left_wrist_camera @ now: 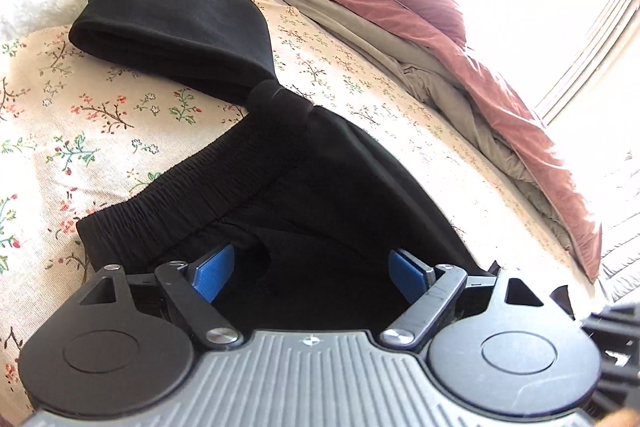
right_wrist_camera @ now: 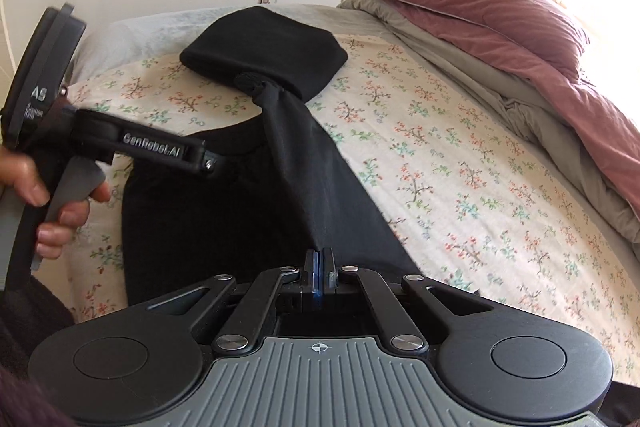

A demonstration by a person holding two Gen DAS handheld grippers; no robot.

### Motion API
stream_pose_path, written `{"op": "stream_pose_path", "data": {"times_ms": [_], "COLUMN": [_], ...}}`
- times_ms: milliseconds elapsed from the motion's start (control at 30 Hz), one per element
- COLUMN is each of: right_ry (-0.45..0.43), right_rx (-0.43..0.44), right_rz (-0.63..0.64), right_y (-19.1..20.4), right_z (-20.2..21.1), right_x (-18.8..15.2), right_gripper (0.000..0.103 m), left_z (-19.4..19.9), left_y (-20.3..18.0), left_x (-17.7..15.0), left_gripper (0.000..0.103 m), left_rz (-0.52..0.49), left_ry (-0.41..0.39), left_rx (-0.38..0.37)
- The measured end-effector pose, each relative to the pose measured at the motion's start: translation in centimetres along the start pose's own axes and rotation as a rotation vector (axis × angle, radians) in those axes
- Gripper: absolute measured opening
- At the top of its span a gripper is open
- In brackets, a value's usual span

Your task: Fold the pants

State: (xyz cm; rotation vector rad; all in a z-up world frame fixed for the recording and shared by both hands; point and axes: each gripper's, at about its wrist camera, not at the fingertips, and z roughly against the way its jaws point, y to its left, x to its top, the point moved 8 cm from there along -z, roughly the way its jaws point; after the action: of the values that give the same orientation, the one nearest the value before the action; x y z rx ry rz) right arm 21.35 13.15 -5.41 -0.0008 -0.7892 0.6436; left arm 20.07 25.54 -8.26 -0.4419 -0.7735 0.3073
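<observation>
Our right tongs (right_wrist_camera: 319,269) are clamped tight on a fold of the black pants (right_wrist_camera: 224,211), the cloth rising from the pinched pads toward 12 o'clock in a taut strip. Our left tongs (left_wrist_camera: 308,267) stand wide, the blue pads (left_wrist_camera: 212,271) well apart; dark fabric lies between them, but we see neither pad pressing on it. In the right wrist view the left tongs come in from 9 o'clock, with the person's hand (right_wrist_camera: 52,207) wrapped around the handle.

We see the pants lying on the bed (right_wrist_camera: 460,167), on a cream sheet printed with small flowers. In the left wrist view the gathered elastic waistband (left_wrist_camera: 192,183) runs from 8 o'clock up toward the centre, just beyond the left pads. A bunched knot of cloth sits near the centre, and past it, toward 11 o'clock, part of the pants lies folded in a flat black stack (left_wrist_camera: 176,27).

A rust-red quilt (right_wrist_camera: 500,39) over a grey blanket (right_wrist_camera: 452,55) is heaped along the bed's edge from 1 to 4 o'clock, apart from the pants
</observation>
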Motion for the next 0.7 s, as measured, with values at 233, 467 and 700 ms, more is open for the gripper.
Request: {"op": "stream_pose_path", "data": {"times_ms": [233,467,700], "right_ry": [0.081,0.088,0.088], "right_rx": [0.019,-0.024,-0.016], "right_rz": [-0.052,-0.055,-0.19], "right_y": [3.6,4.7,1.1], "right_z": [-3.6,-5.0,-1.5], "right_x": [-5.5,-6.8,-5.3], "right_gripper": [0.0,0.005,0.033], "left_z": [-1.3,-2.4,-2.4], "left_y": [1.1,1.4,1.0], "left_x": [-2.2,-2.3,-2.7], "left_gripper": [0.066,0.059,0.049], "left_rz": [0.049,0.11,0.105], "left_ry": [0.11,0.134,0.131], "left_rx": [-0.079,-0.088,-0.114]}}
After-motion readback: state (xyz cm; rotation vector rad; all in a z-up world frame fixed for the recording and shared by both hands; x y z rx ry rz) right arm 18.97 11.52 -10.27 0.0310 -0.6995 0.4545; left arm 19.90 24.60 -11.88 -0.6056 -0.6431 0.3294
